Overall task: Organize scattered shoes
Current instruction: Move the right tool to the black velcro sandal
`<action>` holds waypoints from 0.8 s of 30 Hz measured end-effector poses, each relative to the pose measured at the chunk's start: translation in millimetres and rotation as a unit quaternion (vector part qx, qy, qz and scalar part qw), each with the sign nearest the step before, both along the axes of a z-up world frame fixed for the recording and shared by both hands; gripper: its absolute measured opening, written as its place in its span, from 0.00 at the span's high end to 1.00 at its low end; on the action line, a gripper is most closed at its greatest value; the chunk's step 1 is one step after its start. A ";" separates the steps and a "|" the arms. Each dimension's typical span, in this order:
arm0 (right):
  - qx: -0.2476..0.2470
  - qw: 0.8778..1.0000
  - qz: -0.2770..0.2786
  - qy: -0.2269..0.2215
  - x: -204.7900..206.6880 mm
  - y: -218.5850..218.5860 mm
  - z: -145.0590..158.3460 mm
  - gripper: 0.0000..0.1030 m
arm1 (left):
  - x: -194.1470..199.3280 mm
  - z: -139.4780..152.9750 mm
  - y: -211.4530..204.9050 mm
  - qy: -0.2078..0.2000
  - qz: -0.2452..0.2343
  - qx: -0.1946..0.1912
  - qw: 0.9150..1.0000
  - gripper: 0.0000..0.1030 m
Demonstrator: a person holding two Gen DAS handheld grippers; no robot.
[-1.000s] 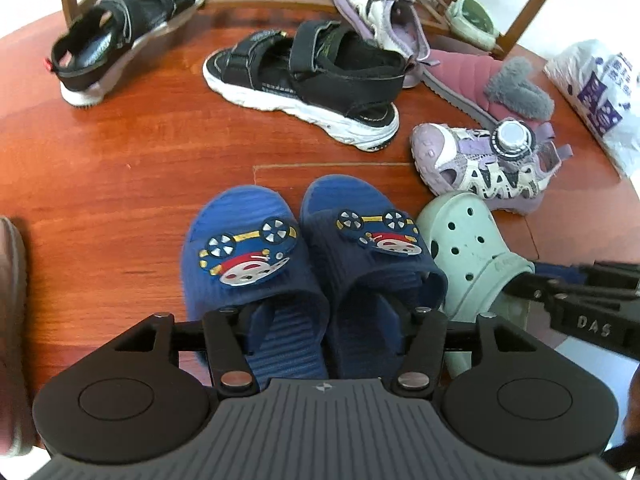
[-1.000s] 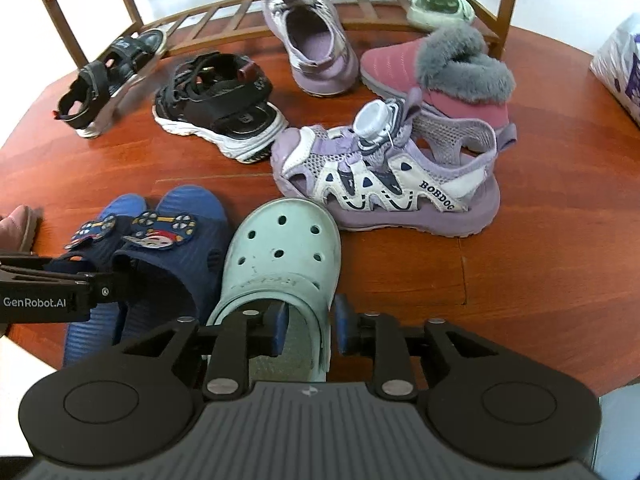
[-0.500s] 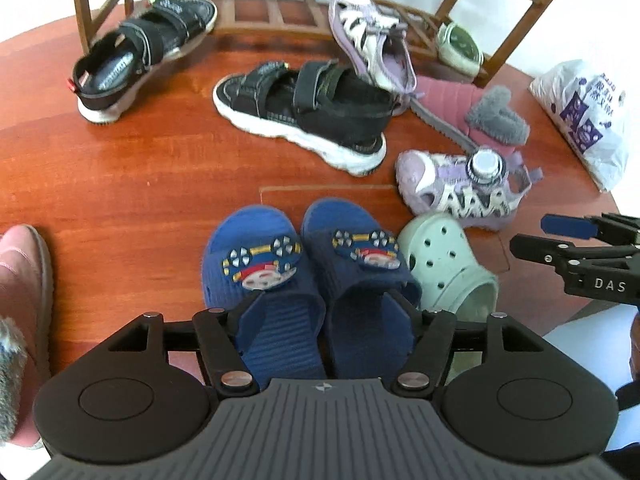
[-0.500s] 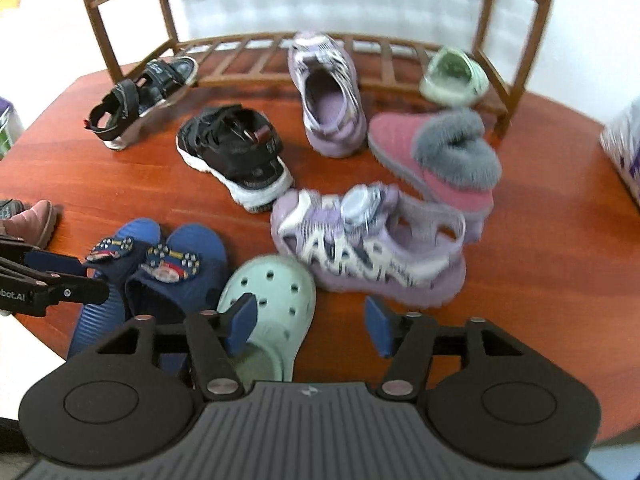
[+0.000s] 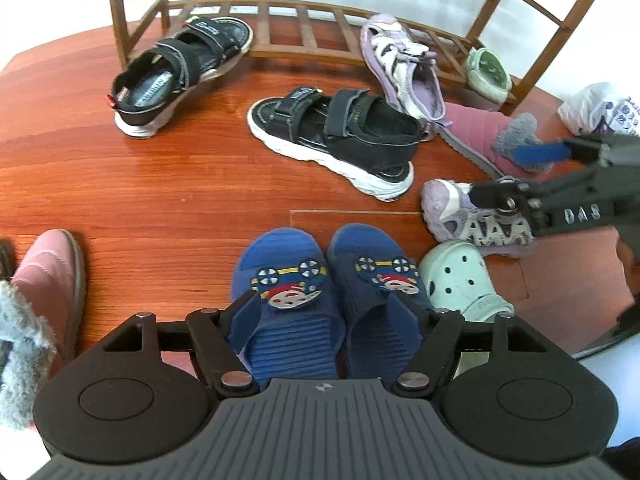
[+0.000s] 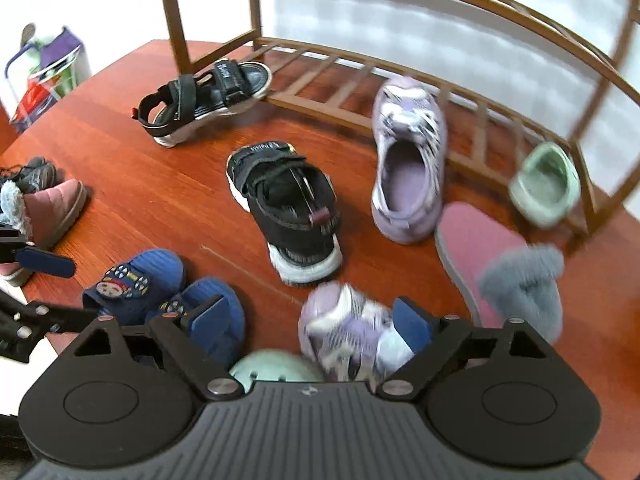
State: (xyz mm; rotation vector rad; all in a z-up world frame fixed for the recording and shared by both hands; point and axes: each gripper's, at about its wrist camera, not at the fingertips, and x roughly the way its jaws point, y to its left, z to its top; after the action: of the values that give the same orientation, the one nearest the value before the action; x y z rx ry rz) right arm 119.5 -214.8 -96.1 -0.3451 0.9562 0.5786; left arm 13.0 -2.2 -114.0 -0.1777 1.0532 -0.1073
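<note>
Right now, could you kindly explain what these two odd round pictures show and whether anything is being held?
Each picture comes from a camera on a hand-held two-finger gripper carried by a person, looking along its fingers. The left gripper hangs open above a pair of blue cartoon slippers on the reddish wooden table. The right gripper, also open, holds nothing; its jaws have just been opening above a lilac strapped sandal. Black sandals, pink fur-lined slippers and mint green clogs lie scattered before a brown wooden slatted rack.
</note>
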 end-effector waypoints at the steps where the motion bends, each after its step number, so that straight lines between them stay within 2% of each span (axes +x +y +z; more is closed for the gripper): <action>1: -0.003 1.000 0.009 0.000 6.9 4.4 -1.2 0.05 | -1.2 0.1 0.7 -0.001 0.005 0.003 1.000 0.28; 9: -0.023 0.996 0.083 0.009 53.0 41.3 -18.0 0.01 | -18.9 2.4 12.0 -0.001 0.060 0.009 0.998 0.24; 16: -0.040 0.991 0.127 0.022 85.9 76.8 -41.3 0.01 | -41.8 2.1 20.5 0.006 0.120 0.007 0.993 0.23; 24: -0.074 0.984 0.159 0.036 108.5 107.1 -74.3 0.01 | -61.4 2.8 26.2 0.017 0.160 0.007 0.987 0.23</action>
State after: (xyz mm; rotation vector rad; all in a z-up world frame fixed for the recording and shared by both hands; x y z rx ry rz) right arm 228.0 -107.7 -170.4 -0.6208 1.0233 0.8170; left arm -48.4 24.0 -111.2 -0.3342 1.0457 0.1946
